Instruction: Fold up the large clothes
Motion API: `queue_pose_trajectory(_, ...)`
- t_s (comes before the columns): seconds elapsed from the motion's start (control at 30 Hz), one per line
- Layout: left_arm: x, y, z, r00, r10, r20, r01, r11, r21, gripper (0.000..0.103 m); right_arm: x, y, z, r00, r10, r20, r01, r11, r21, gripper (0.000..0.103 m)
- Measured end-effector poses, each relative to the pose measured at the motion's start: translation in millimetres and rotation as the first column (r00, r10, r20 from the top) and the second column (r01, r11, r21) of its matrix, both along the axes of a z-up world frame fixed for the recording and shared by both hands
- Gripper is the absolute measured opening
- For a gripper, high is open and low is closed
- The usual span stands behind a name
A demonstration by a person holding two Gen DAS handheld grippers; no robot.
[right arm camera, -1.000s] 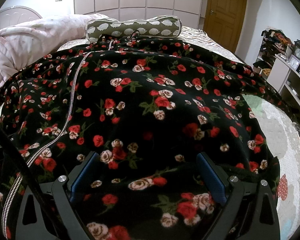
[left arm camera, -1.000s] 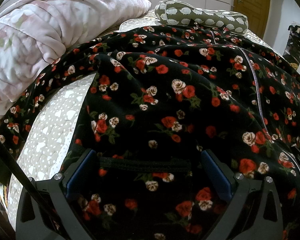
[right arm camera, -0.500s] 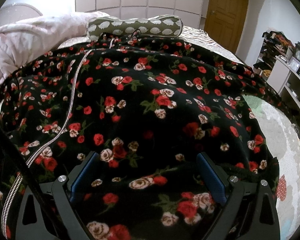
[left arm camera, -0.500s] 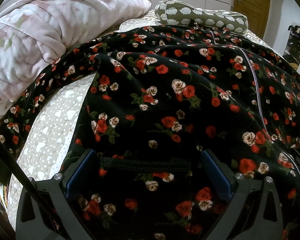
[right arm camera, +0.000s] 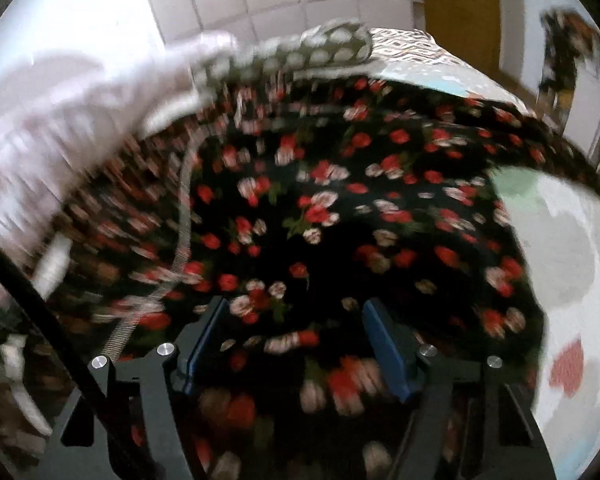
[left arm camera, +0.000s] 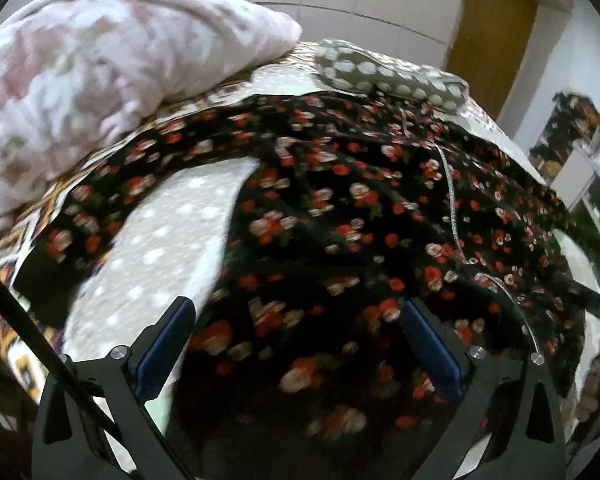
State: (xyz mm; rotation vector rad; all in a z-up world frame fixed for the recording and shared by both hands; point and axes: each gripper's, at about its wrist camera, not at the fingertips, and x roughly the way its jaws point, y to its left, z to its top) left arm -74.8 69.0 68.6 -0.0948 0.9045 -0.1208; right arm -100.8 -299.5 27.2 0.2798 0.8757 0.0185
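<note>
A large black garment with red and white roses (left arm camera: 340, 208) lies spread on the bed, its zipper (left arm camera: 452, 200) running down the middle. It also fills the right wrist view (right arm camera: 340, 208). My left gripper (left arm camera: 296, 344) is open, its blue pads wide apart with the garment's lower edge between them. My right gripper (right arm camera: 296, 344) has its jaws narrower, with the fabric bunched between the blue pads (right arm camera: 384, 352); both views are motion-blurred.
A pink floral quilt (left arm camera: 100, 80) is piled at the left of the bed. A green patterned pillow (left arm camera: 380, 68) lies at the head. The spotted bedspread (left arm camera: 160, 248) shows left of the garment. A brown door (left arm camera: 492, 32) and shelves (left arm camera: 580, 152) stand at the right.
Both grippers have moved and tilted sharply, blurring the views. The right jaws have come closer together around the fabric. The garment's lower edge has shifted and rumpled.
</note>
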Motion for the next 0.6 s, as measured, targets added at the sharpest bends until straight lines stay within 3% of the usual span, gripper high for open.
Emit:
queue_pose_trajectory(0.17, -19, 45, -21, 0.996, 0.061, -0.065, -0.066, 0.995, -0.08, 0.102, -60, -44, 18, 0.997, -0.08, 0.019, 0.08, 0.997, -0.014, 0.075)
queue_pose_trajectory(0.3, -31, 60, -42, 0.991, 0.066, -0.117, -0.082, 0.987, -0.135, 0.102, -103, -70, 0, 0.989, -0.14, -0.04, 0.14, 0.99, -0.005, 0.075)
queue_pose_trajectory(0.37, -36, 57, -46, 0.992, 0.061, -0.109, -0.075, 0.989, -0.126, 0.102, -115, -75, -13, 0.987, -0.144, -0.069, 0.145, 0.989, 0.012, 0.075)
queue_pose_trajectory(0.47, -37, 42, -46, 0.995, 0.002, -0.097, -0.014, 0.992, -0.124, 0.102, -118, -74, -32, 0.987, -0.128, -0.094, 0.137, 0.986, 0.098, 0.077)
queue_pose_trajectory(0.5, -35, 36, -47, 0.995, -0.016, -0.102, 0.003, 0.992, -0.124, 0.093, -118, -71, -33, 0.988, -0.132, -0.084, 0.14, 0.985, 0.099, 0.077)
queue_pose_trajectory(0.53, -34, 29, -47, 0.994, -0.018, -0.111, 0.008, 0.996, -0.093, 0.071, -116, -66, -34, 0.988, -0.134, -0.07, 0.141, 0.985, 0.097, 0.077)
queue_pose_trajectory(0.57, -32, 23, -47, 0.993, -0.007, -0.119, 0.003, 1.0, -0.029, 0.06, -113, -61, -35, 0.99, -0.124, -0.063, 0.131, 0.985, 0.109, 0.077)
queue_pose_trajectory(0.6, -31, 21, -45, 0.992, -0.019, -0.126, 0.016, 1.0, -0.024, 0.04, -111, -55, -34, 0.992, -0.11, -0.058, 0.117, 0.985, 0.13, 0.074)
